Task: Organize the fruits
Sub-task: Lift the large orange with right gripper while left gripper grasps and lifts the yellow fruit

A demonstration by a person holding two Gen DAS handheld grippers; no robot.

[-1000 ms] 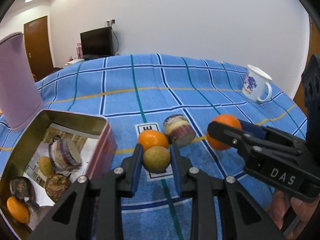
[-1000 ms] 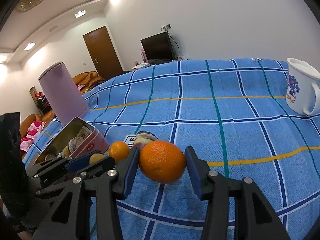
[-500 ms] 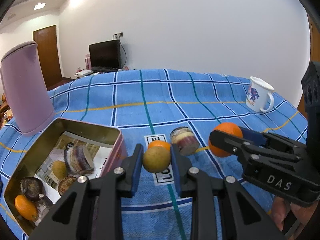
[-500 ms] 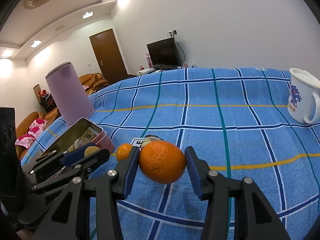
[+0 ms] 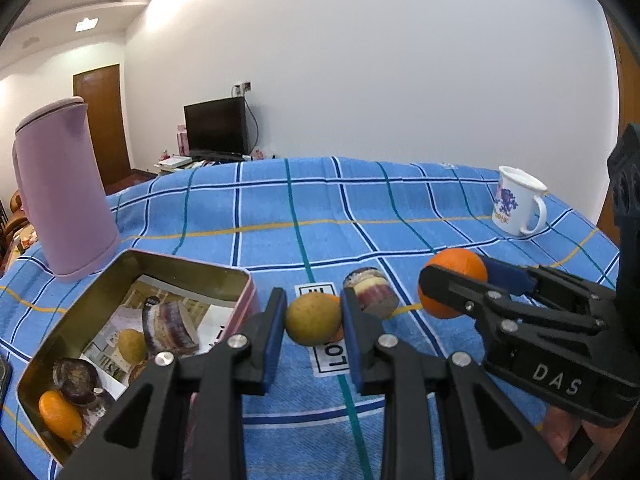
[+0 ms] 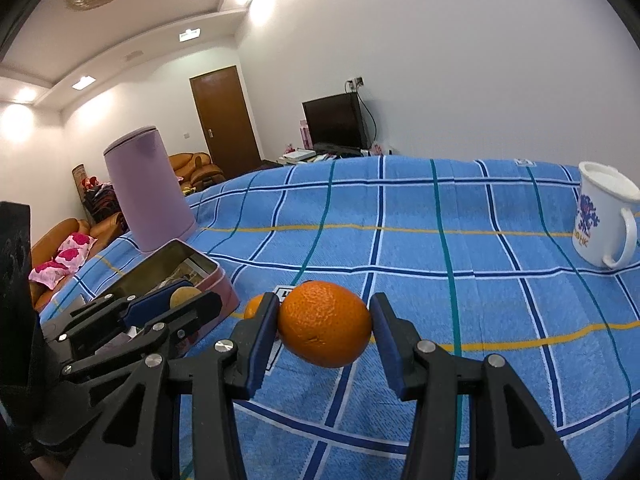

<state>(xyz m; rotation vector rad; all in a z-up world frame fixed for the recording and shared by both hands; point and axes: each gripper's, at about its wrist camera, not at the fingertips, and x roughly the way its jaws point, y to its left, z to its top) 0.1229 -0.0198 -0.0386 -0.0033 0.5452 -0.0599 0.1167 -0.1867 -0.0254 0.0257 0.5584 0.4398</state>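
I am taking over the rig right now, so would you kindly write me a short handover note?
Left tool: shut on the yellow-brown fruit, raised just right of the tin.
Right tool: shut on the large orange, lifted above the tablecloth.
Done: several fruits already lie in the open tin.
Left: drop both held fruits into the tin, then collect the purple-and-cream fruit and the small orange on the cloth.
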